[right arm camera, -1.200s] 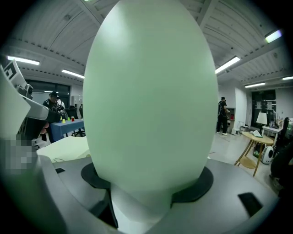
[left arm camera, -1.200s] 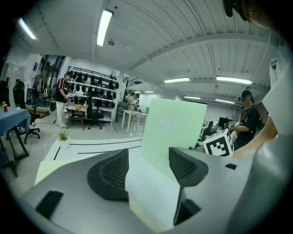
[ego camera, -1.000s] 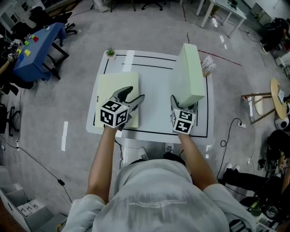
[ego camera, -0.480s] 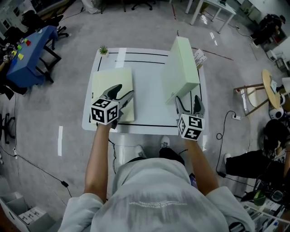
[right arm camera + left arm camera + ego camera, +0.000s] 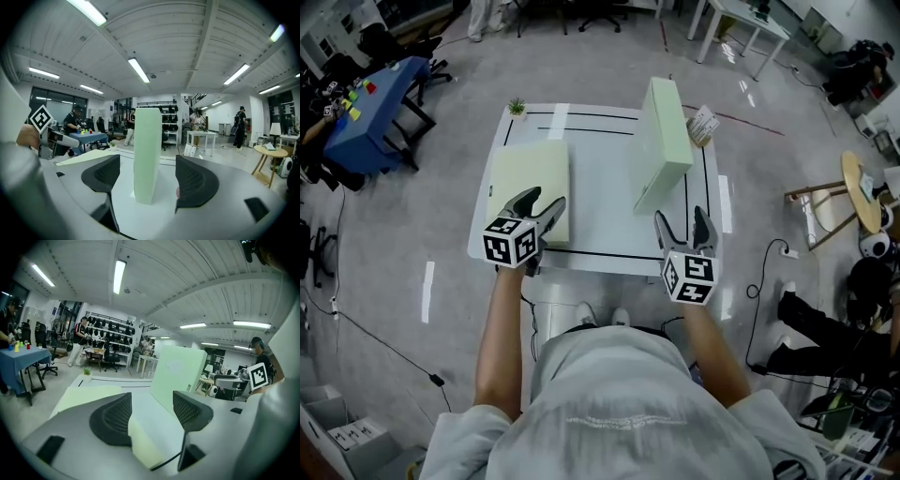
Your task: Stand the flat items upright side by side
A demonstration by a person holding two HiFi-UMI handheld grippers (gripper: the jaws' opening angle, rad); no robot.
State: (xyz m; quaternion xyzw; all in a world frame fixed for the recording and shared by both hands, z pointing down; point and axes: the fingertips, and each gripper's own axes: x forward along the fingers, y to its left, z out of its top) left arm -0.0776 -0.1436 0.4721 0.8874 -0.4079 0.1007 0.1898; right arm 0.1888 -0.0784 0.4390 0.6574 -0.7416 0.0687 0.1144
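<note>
The green board (image 5: 661, 141) is standing upright near the worktop's (image 5: 600, 230) right edge, and the yellow board (image 5: 530, 169) is lying flat along the left edge. The left claw (image 5: 539, 201) is hovering wide over the yellow board's near end. The right claw (image 5: 682, 219) is hanging wide and empty at the near-right corner.

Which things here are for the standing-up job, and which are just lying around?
For the job: the upright green slab, the flat green slab, the left gripper and the right gripper, both open.

Just lying about: the little plant, the white printed card, the blue table.
</note>
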